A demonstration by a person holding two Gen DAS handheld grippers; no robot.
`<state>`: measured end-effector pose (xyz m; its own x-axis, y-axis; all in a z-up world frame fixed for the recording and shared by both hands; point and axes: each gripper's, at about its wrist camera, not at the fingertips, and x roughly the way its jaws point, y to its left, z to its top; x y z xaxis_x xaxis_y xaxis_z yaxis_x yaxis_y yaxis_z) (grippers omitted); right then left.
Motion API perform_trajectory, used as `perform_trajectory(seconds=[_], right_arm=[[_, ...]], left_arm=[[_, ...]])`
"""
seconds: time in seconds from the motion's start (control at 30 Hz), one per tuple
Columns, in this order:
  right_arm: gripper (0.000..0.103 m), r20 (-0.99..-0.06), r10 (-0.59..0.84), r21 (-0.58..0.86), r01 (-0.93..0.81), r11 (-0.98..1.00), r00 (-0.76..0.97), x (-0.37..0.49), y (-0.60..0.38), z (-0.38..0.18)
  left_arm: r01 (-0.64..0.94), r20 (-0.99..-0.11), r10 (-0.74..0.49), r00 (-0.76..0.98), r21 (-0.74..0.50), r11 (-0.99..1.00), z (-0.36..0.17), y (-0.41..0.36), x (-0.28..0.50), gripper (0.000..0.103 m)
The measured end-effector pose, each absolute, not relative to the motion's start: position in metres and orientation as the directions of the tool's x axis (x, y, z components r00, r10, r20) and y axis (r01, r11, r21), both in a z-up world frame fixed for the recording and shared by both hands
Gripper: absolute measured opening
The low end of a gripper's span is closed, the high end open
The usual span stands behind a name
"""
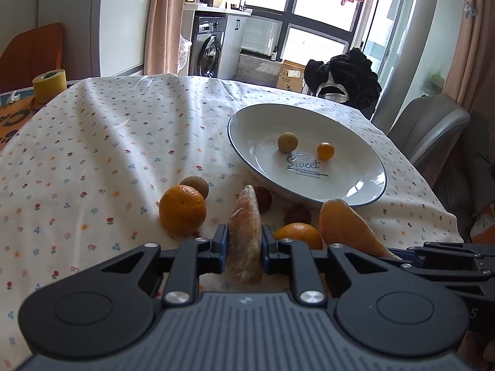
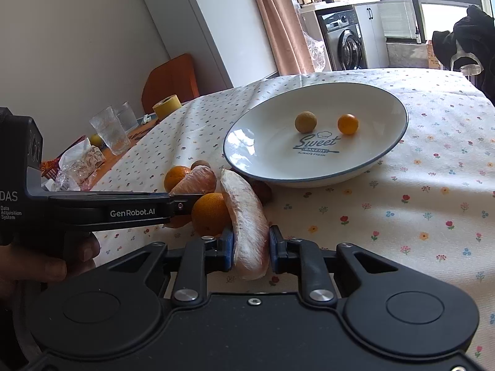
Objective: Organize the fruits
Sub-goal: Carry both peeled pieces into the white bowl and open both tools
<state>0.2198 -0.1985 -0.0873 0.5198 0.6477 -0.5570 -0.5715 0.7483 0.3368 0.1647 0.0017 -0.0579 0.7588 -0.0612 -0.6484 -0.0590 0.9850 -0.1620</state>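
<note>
Fruit is sitting on the tabletop (image 1: 108, 142) and in the plate (image 1: 247, 136). The left gripper (image 1: 244, 241) is squeezing a peeled wedge (image 1: 243, 232) between its fingers. The right gripper (image 2: 250, 244) is squeezing another wedge (image 2: 247, 216) between its fingers too. Both wedges are hanging just in front of the plate. A brown ball fruit (image 2: 305, 121) and a tiny orange one (image 2: 347, 124) are lying in the plate, a little apart. A big orange (image 1: 182, 210) is resting on the tabletop near the left fingers.
</note>
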Motion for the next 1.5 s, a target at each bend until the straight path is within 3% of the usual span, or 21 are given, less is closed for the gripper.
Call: perform_trajectory(seconds=[0.77, 1.5], right_arm=[[0.020, -0.495, 0.634, 0.309, -0.562, 0.767, 0.593, 0.200, -0.211, -0.056], [0.020, -0.493, 0.615, 0.315, -0.532, 0.786, 0.616, 0.234, -0.216, -0.057]], left_arm=[[-0.023, -0.579, -0.064, 0.813, -0.143, 0.989, -0.020, -0.007, 0.149, 0.019], [0.010, -0.597, -0.078, 0.799, -0.116, 0.993, -0.022, -0.017, 0.192, 0.019]])
